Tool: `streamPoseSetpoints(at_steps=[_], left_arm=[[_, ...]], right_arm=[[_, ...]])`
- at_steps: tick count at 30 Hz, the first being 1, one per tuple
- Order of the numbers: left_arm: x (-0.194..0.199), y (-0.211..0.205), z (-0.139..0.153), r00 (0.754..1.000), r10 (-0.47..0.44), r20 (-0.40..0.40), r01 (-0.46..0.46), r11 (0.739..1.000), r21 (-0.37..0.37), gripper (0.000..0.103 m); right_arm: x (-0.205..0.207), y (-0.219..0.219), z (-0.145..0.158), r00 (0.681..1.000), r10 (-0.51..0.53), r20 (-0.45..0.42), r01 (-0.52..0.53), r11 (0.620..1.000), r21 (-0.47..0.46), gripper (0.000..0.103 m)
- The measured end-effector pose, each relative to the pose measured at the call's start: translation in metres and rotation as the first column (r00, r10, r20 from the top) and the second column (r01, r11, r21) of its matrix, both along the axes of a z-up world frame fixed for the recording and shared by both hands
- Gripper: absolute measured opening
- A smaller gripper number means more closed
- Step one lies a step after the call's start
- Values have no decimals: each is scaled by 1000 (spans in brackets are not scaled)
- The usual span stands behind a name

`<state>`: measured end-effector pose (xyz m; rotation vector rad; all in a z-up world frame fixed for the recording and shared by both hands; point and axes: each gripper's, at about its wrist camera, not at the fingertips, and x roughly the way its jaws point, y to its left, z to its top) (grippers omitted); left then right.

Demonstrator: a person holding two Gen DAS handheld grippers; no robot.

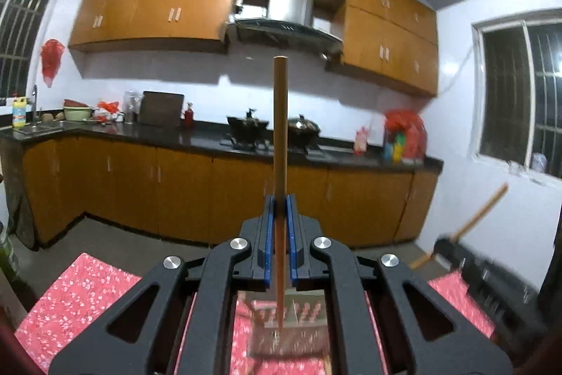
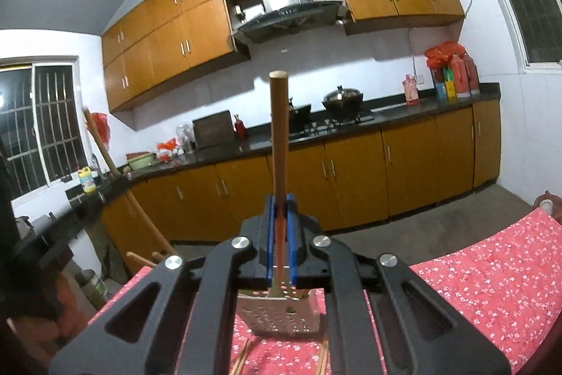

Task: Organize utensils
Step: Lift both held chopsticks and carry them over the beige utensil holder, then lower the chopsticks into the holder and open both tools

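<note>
- Utensils: two are in hand, both with wooden handles. One is a spatula [image 2: 279,143] with a perforated steel blade. The other is a utensil [image 1: 280,136] whose lower end is too blurred to name.
- Table [image 2: 491,273]: it has a red floral cloth and lies under both blades, so both utensils hang above it rather than rest on it. Whether either blade touches the cloth I cannot tell.
- Long axis: each handle stands upright, running straight up out of the jaws, with the free wooden end high and the working end low behind the fingers. Any set-down, I judge, starts from a vertical pose, blade end first.
- Left hand-held gripper [image 1: 280,209]: it is clenched on the left utensil's handle, the blue pads pressed to either side of the wood at about mid-length.
- Right hand-held gripper [image 2: 280,209]: it is clamped on the spatula's handle the same way, just above where wood meets steel.
- Which is nearer: in the left view the other gripper and its handle show low at the right edge. The two sit side by side over the same table, neither clearly nearer a drop spot.
- Chopsticks [image 2: 242,357]: thin sticks lie on the cloth just below the spatula's blade, directly in the way of a straight-down placement.
</note>
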<state>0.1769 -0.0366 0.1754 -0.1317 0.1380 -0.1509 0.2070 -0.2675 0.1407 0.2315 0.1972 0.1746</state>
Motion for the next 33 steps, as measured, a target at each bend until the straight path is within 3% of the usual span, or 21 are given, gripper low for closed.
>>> streamPoseSetpoints(at_steps=[4,12,15,18,20,21,27,33], left_arm=[[22,-3,-9,999,45,13,-44,999,-13,7],[47,-5,-44,997,51,-54,-53,998,-34,7],[48,-8,-54,996,60,-73,-60,998,-7,8],[43,-8,-53,997,31,-68,-32,999,-7,11],[40,-9,-50,998,32,-55,-33,999,-5,24],[39,-9,-49,998,28,-49,-28,1000,-7,25],[35,-5,-46,998,21,-51,-22,999,-24,26],[13,12,-25,1000,22,6,-21,997,-70,26]], right_arm=[[23,1,-10,999,-10,-43,10,1000,-8,8],[40,11,-26,995,0,-95,-3,1000,-26,8],[45,17,-32,993,14,-120,-18,999,-33,8],[45,21,-37,991,32,-132,-37,999,-32,11],[45,22,-37,990,35,-135,-40,999,-33,11],[44,22,-37,990,36,-136,-40,999,-31,11],[39,22,-35,991,33,-128,-38,999,-37,11],[10,10,-21,998,23,-60,-24,999,-25,15]])
